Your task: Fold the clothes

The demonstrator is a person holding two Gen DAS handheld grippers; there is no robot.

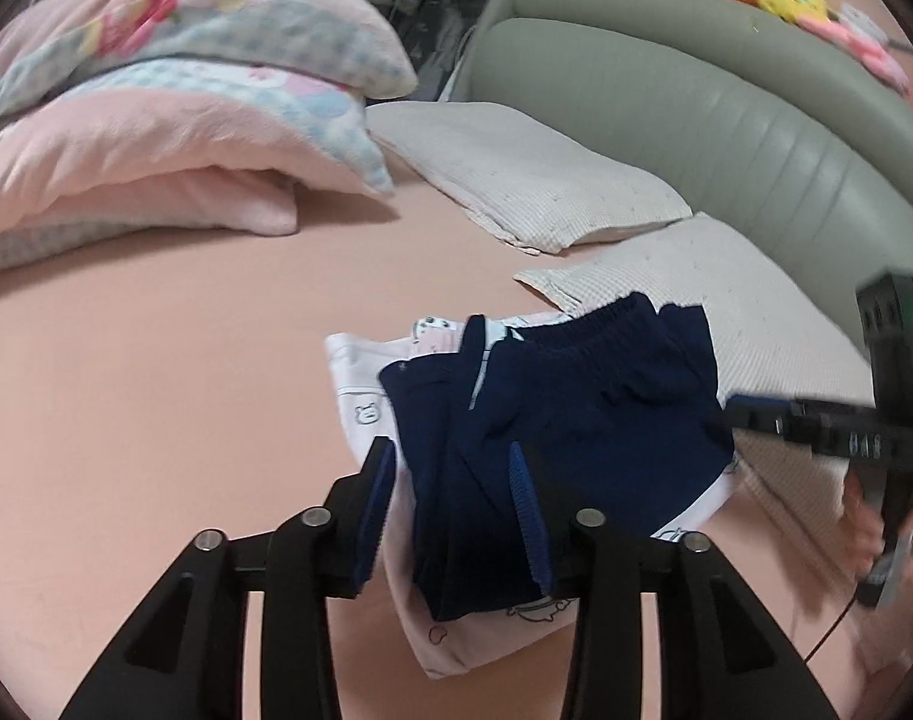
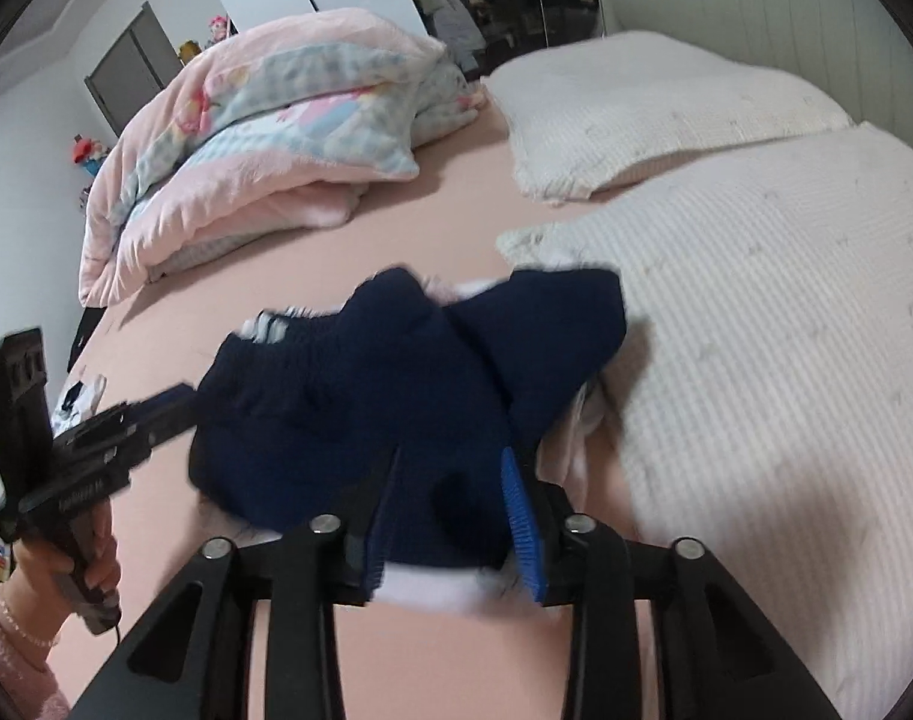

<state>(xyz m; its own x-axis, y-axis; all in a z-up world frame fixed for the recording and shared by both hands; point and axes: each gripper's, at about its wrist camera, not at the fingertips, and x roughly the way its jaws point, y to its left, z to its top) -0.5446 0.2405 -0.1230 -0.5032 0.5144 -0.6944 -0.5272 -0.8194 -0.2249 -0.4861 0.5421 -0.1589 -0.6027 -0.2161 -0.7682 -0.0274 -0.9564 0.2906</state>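
Two jaws pairs, left gripper (image 1: 453, 510) and right gripper (image 2: 450, 525), standing apart, gripping nothing; we are judging navy shorts (image 1: 576, 420) light, limp — pinching waistband corners.

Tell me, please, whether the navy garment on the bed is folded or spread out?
Folded: the navy garment lies doubled into a compact bundle, elastic waistband on top, resting on a white printed garment.

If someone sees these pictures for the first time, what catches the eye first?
The navy shorts lie folded on a white printed garment on the pink bed, in front of both open grippers. Behind them lies a pink quilt at the left, and two white pillows at the right.
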